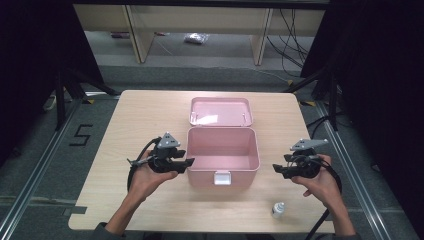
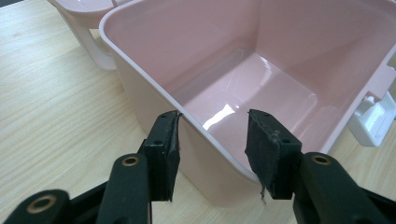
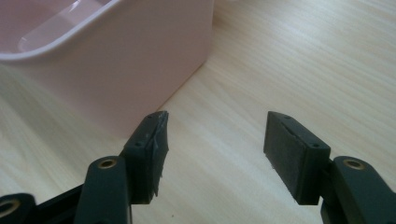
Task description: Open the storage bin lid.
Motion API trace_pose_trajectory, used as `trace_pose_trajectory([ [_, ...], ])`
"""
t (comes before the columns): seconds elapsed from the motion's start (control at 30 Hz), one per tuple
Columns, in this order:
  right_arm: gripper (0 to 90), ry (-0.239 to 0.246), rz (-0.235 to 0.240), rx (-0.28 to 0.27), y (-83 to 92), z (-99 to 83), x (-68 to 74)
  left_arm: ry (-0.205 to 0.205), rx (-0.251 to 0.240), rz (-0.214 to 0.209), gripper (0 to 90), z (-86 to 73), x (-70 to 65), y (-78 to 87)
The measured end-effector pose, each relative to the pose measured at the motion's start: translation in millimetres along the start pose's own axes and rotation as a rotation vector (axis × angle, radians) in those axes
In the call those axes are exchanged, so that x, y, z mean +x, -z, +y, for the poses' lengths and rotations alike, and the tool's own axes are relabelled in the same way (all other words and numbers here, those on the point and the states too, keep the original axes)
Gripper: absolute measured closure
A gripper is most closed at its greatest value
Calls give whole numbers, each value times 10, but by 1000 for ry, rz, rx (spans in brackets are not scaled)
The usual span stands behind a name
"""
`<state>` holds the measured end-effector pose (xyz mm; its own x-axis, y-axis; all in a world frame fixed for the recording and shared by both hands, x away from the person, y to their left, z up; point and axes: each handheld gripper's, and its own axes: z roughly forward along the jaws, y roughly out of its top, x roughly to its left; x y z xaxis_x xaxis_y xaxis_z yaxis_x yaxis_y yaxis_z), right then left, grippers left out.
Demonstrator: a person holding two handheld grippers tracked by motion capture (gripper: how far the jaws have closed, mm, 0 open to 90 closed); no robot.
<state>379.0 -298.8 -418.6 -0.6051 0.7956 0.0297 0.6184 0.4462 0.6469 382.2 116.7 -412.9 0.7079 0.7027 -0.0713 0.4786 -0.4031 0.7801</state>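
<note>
The left gripper (image 1: 190, 162) straddled the pink box's (image 1: 223, 150) left wall, jaws apart (not pressing). The right gripper (image 1: 276, 168) stood open, holding nothing, beside the box.

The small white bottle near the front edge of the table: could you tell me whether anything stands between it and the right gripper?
Nothing visible does. The right gripper is open and empty beside the pink box, and the white bottle stands alone on the bare table in front of it, beside the right hand.
</note>
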Motion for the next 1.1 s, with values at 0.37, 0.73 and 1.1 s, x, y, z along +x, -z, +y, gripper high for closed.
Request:
trace_pose_trajectory([
  [0.37,377,32,32,60,137,-61,168,-5,3,5,539,1,0,3],
  [0.73,348,79,65,116,249,-109,406,-4,7,6,541,7,-7,-1],
  [1.1,339,158,62,211,284,-149,653,-9,8,9,543,8,-9,0],
])
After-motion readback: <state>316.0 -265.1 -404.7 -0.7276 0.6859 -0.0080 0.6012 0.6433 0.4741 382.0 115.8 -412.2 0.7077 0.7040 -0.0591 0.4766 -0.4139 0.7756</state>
